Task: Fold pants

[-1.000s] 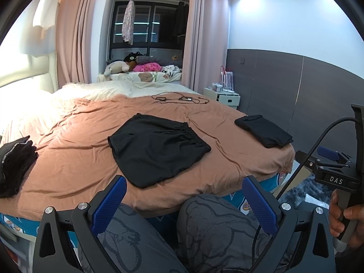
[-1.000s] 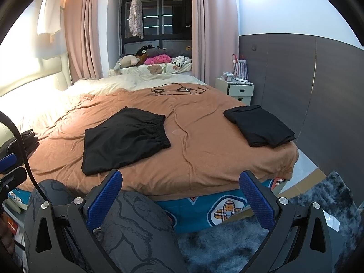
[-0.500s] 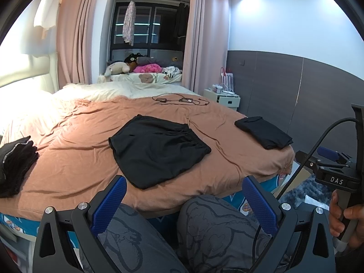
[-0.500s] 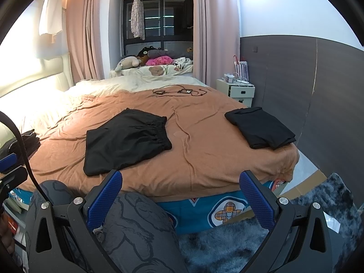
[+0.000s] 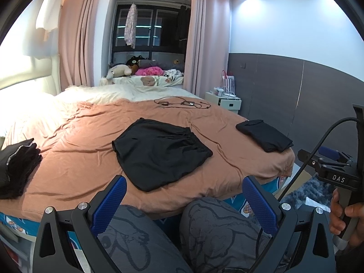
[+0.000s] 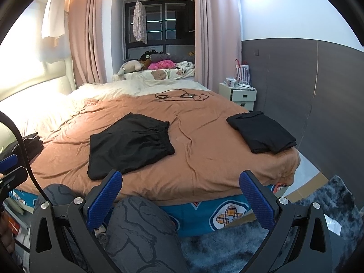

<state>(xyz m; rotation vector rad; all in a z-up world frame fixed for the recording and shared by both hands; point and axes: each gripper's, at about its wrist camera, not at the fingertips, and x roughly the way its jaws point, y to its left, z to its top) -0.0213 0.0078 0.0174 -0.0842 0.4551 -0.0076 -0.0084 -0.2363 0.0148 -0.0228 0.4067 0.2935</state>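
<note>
A bed (image 5: 75, 159) under a rumpled brown cover carries black shorts (image 5: 159, 152) spread flat at its middle. A folded black garment (image 5: 265, 135) lies near the right corner, a dark pile (image 5: 16, 166) at the left edge. Both the left claw (image 5: 184, 198) and right claw (image 6: 179, 193) gape wide, holding nothing, above the person's knees (image 5: 218, 225).

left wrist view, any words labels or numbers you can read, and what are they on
"DAS": white letters on the black body of the right gripper, at the right edge of the left wrist view.
Nightstand: items on top are too small to read.
Bed base: checked emblems, no legible text.
Nothing else readable in either view.
</note>
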